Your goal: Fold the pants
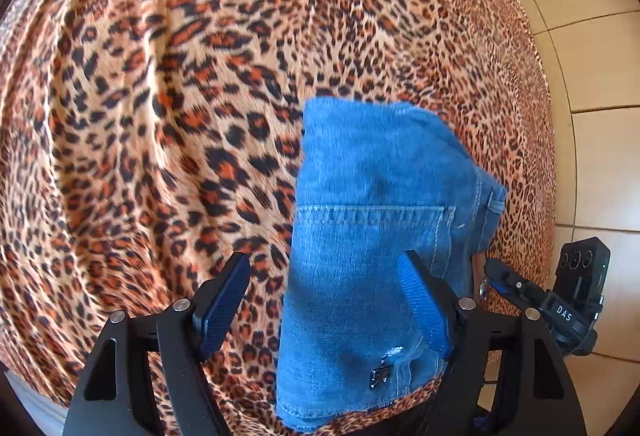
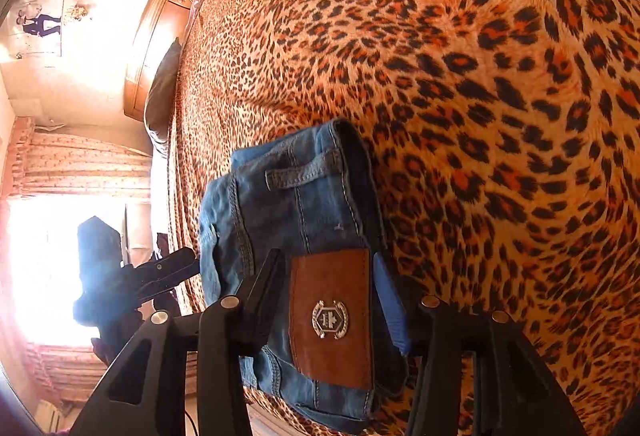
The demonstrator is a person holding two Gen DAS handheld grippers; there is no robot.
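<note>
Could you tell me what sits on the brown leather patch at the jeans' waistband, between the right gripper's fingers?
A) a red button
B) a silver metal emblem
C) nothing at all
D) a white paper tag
B: the brown leather patch on the jeans carries a silver crest-shaped emblem.

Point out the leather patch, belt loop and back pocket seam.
Leather patch (image 2: 334, 316): right wrist view, its metal badge.
Belt loop (image 2: 302, 174): right wrist view, mid strap.
Pocket seam (image 1: 372, 211): left wrist view, top stitching.

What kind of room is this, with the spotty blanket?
Most likely a bedroom. The leopard-print bedspread covers a big bed with a wooden headboard and a pillow at its end. Curtains hang by a bright window, and folded jeans lie on the bed.
</note>
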